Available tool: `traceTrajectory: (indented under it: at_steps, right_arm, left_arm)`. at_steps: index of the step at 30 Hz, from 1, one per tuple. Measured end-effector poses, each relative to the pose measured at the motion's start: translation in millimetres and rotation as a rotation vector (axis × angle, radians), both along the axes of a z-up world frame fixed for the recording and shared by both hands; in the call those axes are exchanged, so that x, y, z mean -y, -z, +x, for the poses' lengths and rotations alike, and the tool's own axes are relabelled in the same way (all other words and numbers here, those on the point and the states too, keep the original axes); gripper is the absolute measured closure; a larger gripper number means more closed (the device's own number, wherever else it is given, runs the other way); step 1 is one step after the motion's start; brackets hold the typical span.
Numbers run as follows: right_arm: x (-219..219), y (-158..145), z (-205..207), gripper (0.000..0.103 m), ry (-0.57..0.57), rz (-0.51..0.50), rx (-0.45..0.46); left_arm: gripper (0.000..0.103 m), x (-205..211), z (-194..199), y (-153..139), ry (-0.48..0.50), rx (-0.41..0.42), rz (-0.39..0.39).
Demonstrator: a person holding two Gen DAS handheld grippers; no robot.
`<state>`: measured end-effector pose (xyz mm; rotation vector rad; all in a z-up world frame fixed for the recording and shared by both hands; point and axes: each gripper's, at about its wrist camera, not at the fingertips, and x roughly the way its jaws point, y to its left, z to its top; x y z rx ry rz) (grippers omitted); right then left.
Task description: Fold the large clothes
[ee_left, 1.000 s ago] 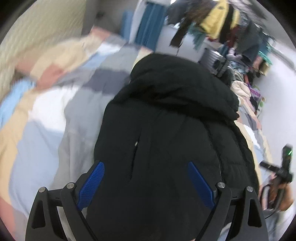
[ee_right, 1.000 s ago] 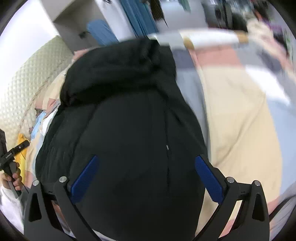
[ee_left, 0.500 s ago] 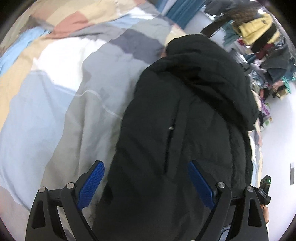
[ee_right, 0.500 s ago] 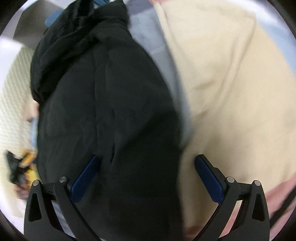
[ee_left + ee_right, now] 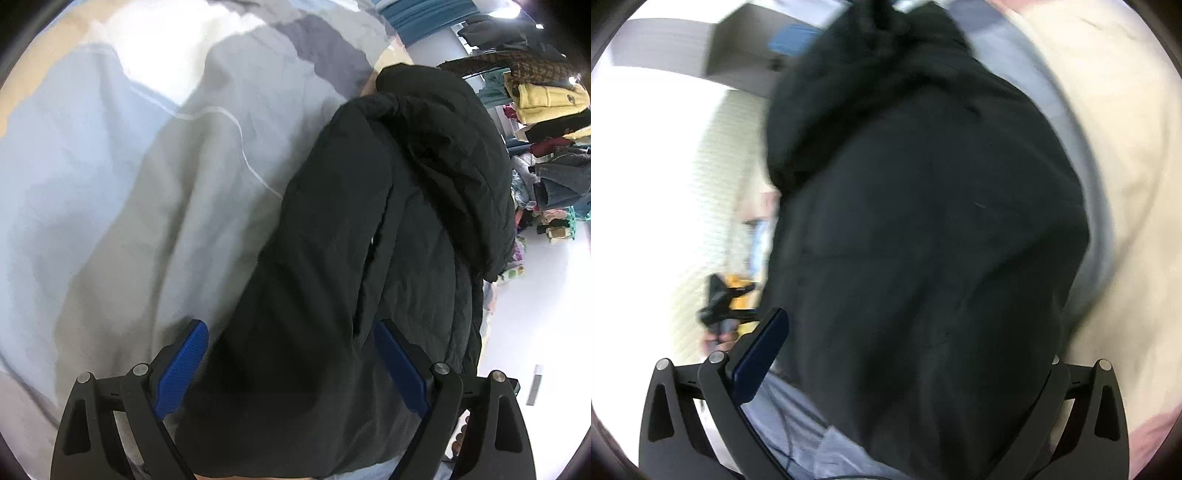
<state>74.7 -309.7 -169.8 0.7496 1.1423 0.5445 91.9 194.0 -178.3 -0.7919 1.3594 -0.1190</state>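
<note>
A black padded hooded jacket (image 5: 369, 229) lies lengthwise on a patchwork duvet (image 5: 122, 192), hood at the far end. My left gripper (image 5: 290, 326) is open just above the jacket's near left edge. Fabric lies between the two blue pads (image 5: 183, 365), which stand apart from it. In the right wrist view the jacket (image 5: 923, 221) fills the frame. My right gripper (image 5: 886, 321) stands open over the near end. Its left pad (image 5: 759, 354) is clear of the cloth and its right pad is hidden behind the fabric.
The cream part of the duvet (image 5: 1126, 166) stretches to the right of the jacket. A rack and piles of clothes (image 5: 546, 110) stand beyond the bed, by a white floor (image 5: 546, 314). A hand holding the other gripper (image 5: 720, 306) shows at the left.
Both grippers have dropped and tipped down toward the jacket's near end. The left one rolled, so the jacket's edge sits between its pads. Fabric now covers the right gripper's right pad.
</note>
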Motion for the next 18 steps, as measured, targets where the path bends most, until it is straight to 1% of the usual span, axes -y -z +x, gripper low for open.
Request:
traceTrajectory:
  at_steps: [2, 4, 5, 6, 8, 9, 10, 11, 12, 14, 15, 16, 17, 18]
  right_arm:
    - [-2, -11, 4, 0.0, 0.006, 0.062, 0.051]
    - [-3, -21, 1, 0.0, 0.015, 0.124, 0.102]
    - [-3, -25, 0, 0.0, 0.018, 0.145, 0.128]
    - [-2, -27, -2, 0.0, 0.018, 0.152, 0.142]
    - [-5, -25, -2, 0.0, 0.018, 0.134, 0.137]
    - [-7, -19, 0, 0.0, 0.023, 0.117, 0.112]
    - [3, -16, -1, 0.0, 0.026, 0.11, 0.091]
    - [21, -11, -6, 0.0, 0.033, 0.103, 0.06]
    - [22, -1, -5, 0.0, 0.046, 0.086, 0.012]
    - [28, 12, -5, 0.0, 0.073, 0.043, -0.068]
    - [30, 21, -4, 0.0, 0.089, 0.0, -0.117]
    - [31, 26, -3, 0.0, 0.095, -0.027, -0.147]
    - [32, 36, -3, 0.0, 0.101, -0.055, -0.19]
    - [31, 45, -2, 0.0, 0.098, -0.073, -0.227]
  left_arm:
    - [0.011, 4, 2, 7, 0.014, -0.034, -0.03]
    - [0.011, 9, 5, 13, 0.038, -0.053, -0.043]
    - [0.011, 13, 6, 17, 0.055, -0.068, -0.031]
    - [0.011, 19, 8, 21, 0.074, -0.09, 0.005]
    - [0.011, 28, 9, 28, 0.111, -0.124, 0.031]
    - [0.011, 32, 9, 28, 0.128, -0.127, 0.029]
    - [0.012, 35, 9, 28, 0.137, -0.123, 0.027]
    - [0.012, 39, 9, 25, 0.154, -0.11, 0.013]
    - [0.012, 42, 8, 22, 0.169, -0.093, -0.014]
    - [0.012, 50, 5, 10, 0.205, -0.032, -0.091]
    - [0.012, 54, 3, 2, 0.222, 0.005, -0.108]
    - [0.012, 60, 0, -10, 0.248, 0.057, -0.111]
    - [0.012, 70, -5, -25, 0.291, 0.127, -0.121]
    - [0.012, 80, -11, -38, 0.34, 0.187, -0.15]
